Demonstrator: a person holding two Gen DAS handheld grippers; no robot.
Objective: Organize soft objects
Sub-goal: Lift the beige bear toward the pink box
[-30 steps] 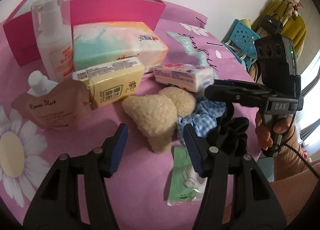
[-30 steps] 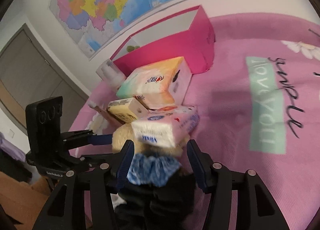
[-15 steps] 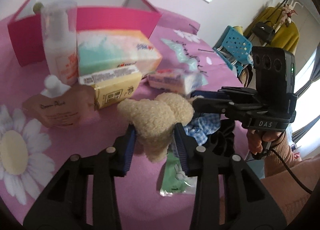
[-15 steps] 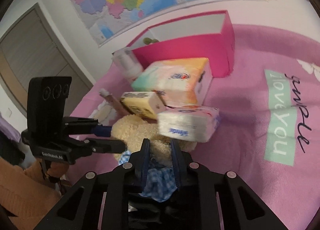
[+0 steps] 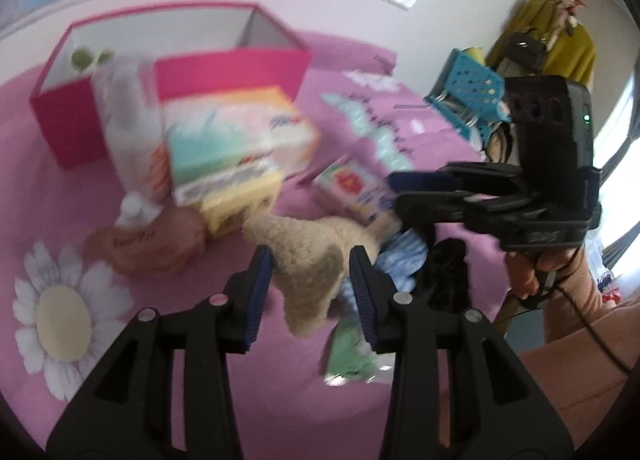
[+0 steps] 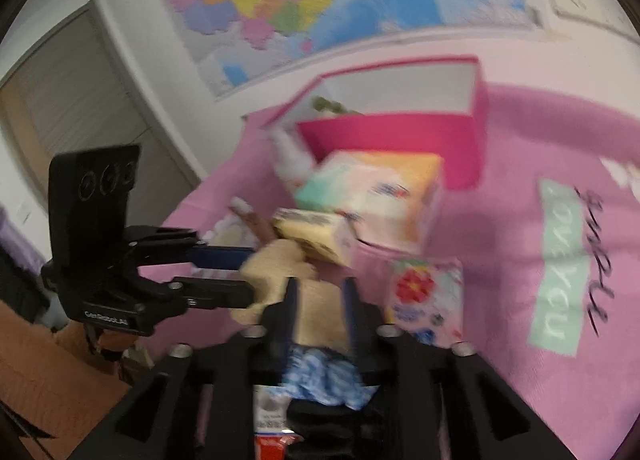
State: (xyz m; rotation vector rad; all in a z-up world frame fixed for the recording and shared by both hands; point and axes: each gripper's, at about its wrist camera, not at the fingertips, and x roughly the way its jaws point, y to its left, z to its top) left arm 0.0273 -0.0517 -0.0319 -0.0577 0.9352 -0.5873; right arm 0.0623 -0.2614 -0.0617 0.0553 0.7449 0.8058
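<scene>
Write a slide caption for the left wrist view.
Left gripper grips a beige plush toy on the pink blanket.

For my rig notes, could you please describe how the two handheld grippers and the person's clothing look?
Both the left gripper and right gripper have black plastic frames with silver screws and blue ribbed pads. Each carries a black box with three round lenses. The right one shows a green light, and a black cable trails over an orange-pink sleeve.
</scene>
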